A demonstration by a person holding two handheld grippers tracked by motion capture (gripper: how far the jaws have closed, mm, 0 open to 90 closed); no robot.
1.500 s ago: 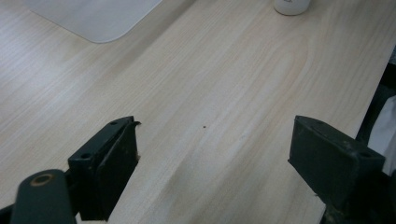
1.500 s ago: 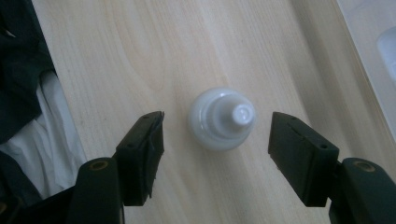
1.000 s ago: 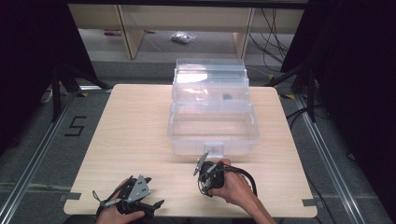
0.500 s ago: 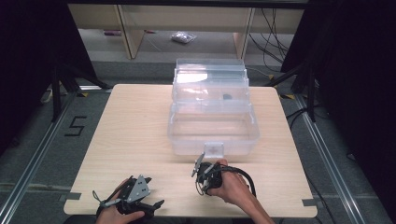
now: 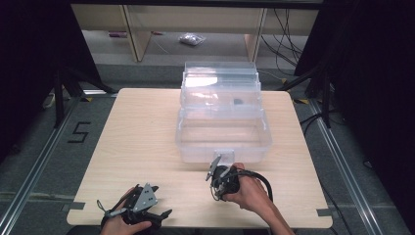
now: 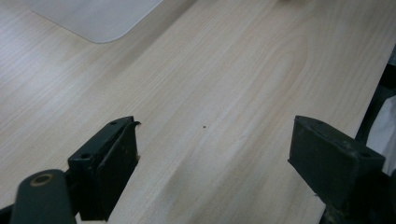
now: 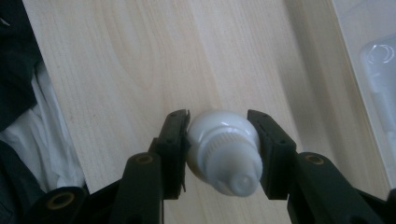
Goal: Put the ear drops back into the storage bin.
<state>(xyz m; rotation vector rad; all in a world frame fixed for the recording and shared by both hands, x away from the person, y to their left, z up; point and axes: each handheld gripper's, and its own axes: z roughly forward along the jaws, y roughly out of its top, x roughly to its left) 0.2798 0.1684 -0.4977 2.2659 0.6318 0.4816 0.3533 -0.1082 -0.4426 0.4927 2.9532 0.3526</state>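
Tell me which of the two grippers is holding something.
The right gripper: its jaws have just closed on a small white bottle, pads pressing both sides. The left gripper stands wide open over bare table.

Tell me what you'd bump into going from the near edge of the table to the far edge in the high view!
left gripper → right gripper, shut on a small white bottle → clear plastic box → its raised clear lid at the far side.

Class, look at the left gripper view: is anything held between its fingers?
No: the left gripper is open over bare wooden table.
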